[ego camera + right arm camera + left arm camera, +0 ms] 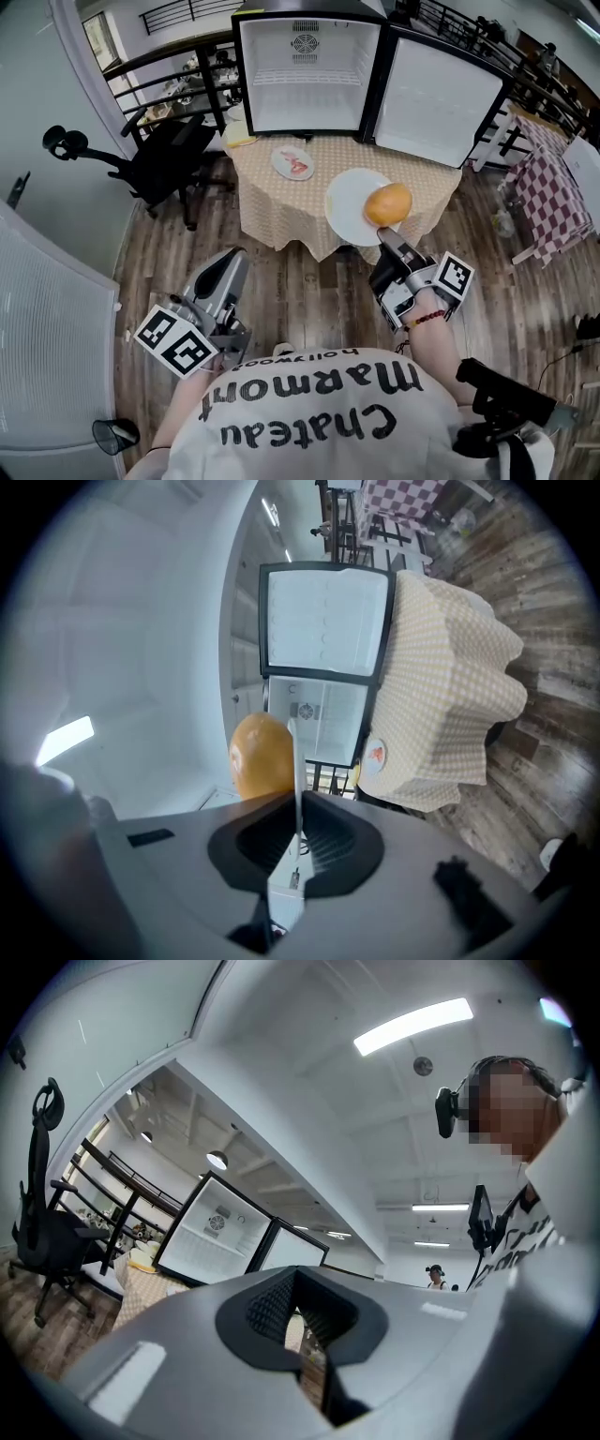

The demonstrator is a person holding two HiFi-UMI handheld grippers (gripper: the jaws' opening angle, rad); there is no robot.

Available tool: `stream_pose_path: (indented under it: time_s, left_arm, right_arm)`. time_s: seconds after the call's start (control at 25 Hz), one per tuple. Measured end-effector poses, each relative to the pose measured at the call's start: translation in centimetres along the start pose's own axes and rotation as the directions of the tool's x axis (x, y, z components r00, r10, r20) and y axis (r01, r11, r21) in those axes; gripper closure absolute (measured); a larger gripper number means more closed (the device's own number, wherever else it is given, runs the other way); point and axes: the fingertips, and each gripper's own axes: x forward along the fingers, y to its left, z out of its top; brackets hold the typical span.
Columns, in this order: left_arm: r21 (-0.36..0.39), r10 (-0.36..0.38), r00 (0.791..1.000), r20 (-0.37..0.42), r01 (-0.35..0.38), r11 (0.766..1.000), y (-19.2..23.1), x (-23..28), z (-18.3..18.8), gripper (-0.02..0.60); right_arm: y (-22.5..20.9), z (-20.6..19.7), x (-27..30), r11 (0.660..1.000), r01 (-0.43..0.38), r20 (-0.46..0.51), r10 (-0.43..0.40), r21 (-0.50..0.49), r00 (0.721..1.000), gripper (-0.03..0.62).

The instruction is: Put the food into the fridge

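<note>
A small fridge point(309, 75) stands open on the table with the checked cloth point(272, 211), its door point(436, 98) swung to the right. My right gripper point(386, 239) is shut on the rim of a white plate point(349, 208) that carries a golden bun point(388, 203), held in the air before the table. In the right gripper view the plate's edge point(296, 761) runs between the jaws, the bun point(262, 757) beside it. A small plate with pink food point(292, 162) lies on the table by the fridge. My left gripper point(234, 258) hangs low at the left, shut and holding nothing.
A black office chair point(159, 155) stands left of the table, with black railings behind it. A table with a red checked cloth point(548, 192) is at the right. A yellowish item point(241, 134) lies at the table's back left corner. Wood floor surrounds the table.
</note>
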Motion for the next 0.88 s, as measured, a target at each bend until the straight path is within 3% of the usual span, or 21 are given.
stream_pose_path:
  time_s: [0.36, 0.88]
  left_arm:
    - [0.026, -0.028, 0.999, -0.027, 0.029, 0.999, 7.4, 0.4, 3.9, 0.577]
    - [-0.044, 0.03, 0.999, -0.041, -0.031, 0.999, 13.6, -1.1, 3.4, 0.577]
  right_arm:
    - [0.8, -1.2, 7.3, 1.0, -0.02, 0.056, 0.02, 0.0, 0.998, 0.569]
    - [-1.1, -1.7, 10.5, 0.999, 0.05, 0.077, -0.051, 0.007, 0.996, 0.57]
